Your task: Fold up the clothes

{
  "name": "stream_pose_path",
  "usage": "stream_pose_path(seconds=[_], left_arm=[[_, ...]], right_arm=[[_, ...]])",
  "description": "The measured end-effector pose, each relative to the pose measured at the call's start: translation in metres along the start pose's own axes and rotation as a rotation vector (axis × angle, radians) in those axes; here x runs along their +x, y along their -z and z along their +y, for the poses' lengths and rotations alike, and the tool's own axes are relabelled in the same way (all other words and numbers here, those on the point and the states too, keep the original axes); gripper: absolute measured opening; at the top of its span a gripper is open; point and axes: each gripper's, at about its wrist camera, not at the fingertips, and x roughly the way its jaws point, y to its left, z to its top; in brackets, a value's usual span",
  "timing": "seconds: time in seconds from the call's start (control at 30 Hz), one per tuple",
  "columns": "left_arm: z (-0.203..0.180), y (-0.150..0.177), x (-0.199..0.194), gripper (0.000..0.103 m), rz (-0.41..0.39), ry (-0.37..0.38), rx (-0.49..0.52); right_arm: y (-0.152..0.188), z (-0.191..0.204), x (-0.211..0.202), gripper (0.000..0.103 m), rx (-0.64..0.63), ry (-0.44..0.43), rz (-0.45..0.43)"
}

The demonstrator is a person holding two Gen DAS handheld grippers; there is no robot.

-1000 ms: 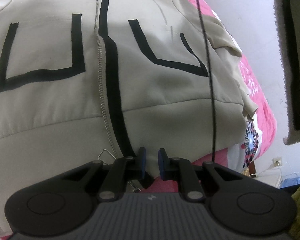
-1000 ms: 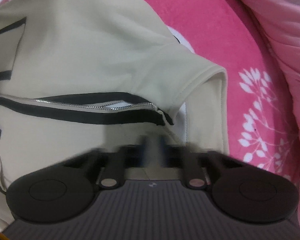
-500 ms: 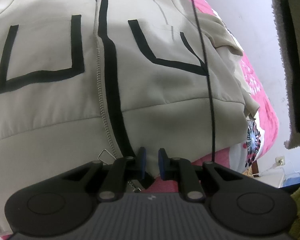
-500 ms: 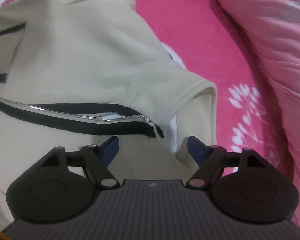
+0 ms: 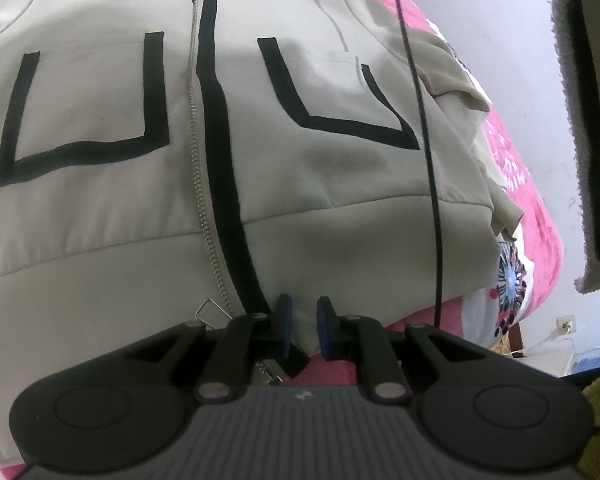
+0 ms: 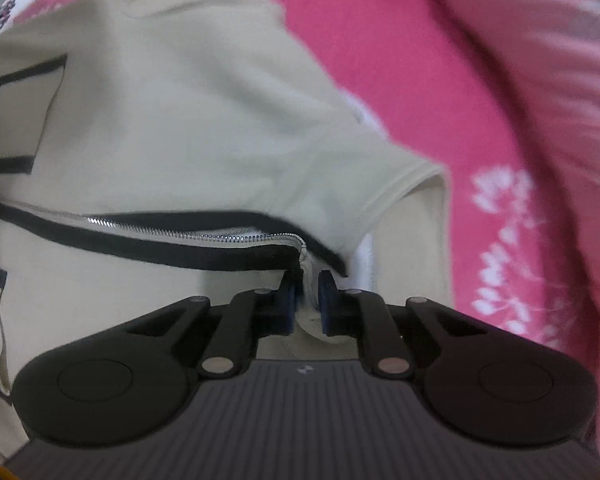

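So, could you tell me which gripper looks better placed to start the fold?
Probably the left gripper: it pinches the jacket at the hem, at the zipper's foot. The right gripper grips near the zipper's other end.

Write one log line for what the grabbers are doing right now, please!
left gripper: shut on jacket hem | right gripper: shut on jacket by zipper end | bed sheet: pink

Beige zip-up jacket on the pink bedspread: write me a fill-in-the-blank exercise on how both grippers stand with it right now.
1. The left gripper grips the beige jacket at its bottom ____.
2. The right gripper has its jaws closed at the top end of the ____.
3. The trim beside the jacket's zipper is ____ in colour.
4. The jacket lies on a ____ bedspread.

Missing words: hem; zipper; black; pink
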Motion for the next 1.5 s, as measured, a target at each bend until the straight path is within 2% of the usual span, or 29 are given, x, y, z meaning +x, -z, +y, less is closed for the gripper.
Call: stream_pose_path(seconds=[0.1, 0.23, 0.37, 0.47, 0.5, 0.53, 0.6, 0.8, 0.87, 0.93, 1.07, 1.2, 1.33, 1.37, 1.43, 1.5], left_arm=[[0.0, 0.0, 0.0, 0.015, 0.001, -0.001, 0.01], [-0.002, 0.0, 0.0, 0.015, 0.002, -0.005, 0.023], [-0.008, 0.007, 0.001, 0.015, -0.01, -0.024, 0.042], [-0.01, 0.01, 0.002, 0.015, -0.018, -0.033, 0.056], [-0.01, 0.01, 0.002, 0.015, -0.019, -0.033, 0.06], [-0.011, 0.011, 0.002, 0.015, -0.02, -0.035, 0.065], [-0.013, 0.011, 0.003, 0.015, -0.022, -0.039, 0.078], [-0.021, 0.01, 0.003, 0.016, -0.025, -0.06, 0.124], [-0.023, 0.01, 0.003, 0.02, -0.023, -0.056, 0.136], [-0.024, 0.01, 0.002, 0.026, -0.019, -0.044, 0.145], [-0.029, 0.009, 0.002, 0.044, -0.01, -0.018, 0.175], [-0.037, 0.006, 0.003, 0.048, 0.002, -0.02, 0.219], [-0.036, -0.001, 0.002, 0.048, 0.027, -0.01, 0.199], [-0.035, -0.002, 0.001, 0.048, 0.033, -0.008, 0.189], [-0.036, -0.005, -0.002, 0.048, 0.041, -0.012, 0.174], [-0.037, -0.007, -0.002, 0.048, 0.053, -0.022, 0.171]], right_arm=[[0.007, 0.007, -0.019, 0.01, 0.0, 0.07, -0.056], [0.013, 0.001, -0.015, 0.009, 0.021, 0.12, -0.086], [0.011, -0.001, 0.015, 0.01, 0.028, 0.143, -0.088], [0.015, 0.001, 0.026, 0.015, 0.071, 0.171, -0.09], [0.017, -0.001, 0.025, 0.02, 0.106, 0.175, -0.102], [0.019, -0.003, 0.023, 0.03, 0.14, 0.188, -0.111], [0.025, -0.011, 0.016, 0.039, 0.232, 0.219, -0.137], [0.053, -0.032, -0.025, 0.042, 0.558, 0.348, -0.244], [0.071, -0.03, -0.047, 0.042, 0.672, 0.376, -0.282], [0.094, -0.016, -0.073, 0.042, 0.792, 0.372, -0.339], [0.151, 0.043, -0.135, 0.042, 1.002, 0.363, -0.407], [0.199, 0.133, -0.17, 0.042, 1.179, 0.335, -0.391], [0.242, 0.223, -0.169, 0.043, 1.399, 0.287, -0.308], [0.252, 0.231, -0.161, 0.044, 1.448, 0.287, -0.299], [0.273, 0.247, -0.144, 0.056, 1.546, 0.286, -0.279], [0.293, 0.262, -0.127, 0.06, 1.643, 0.284, -0.258]])
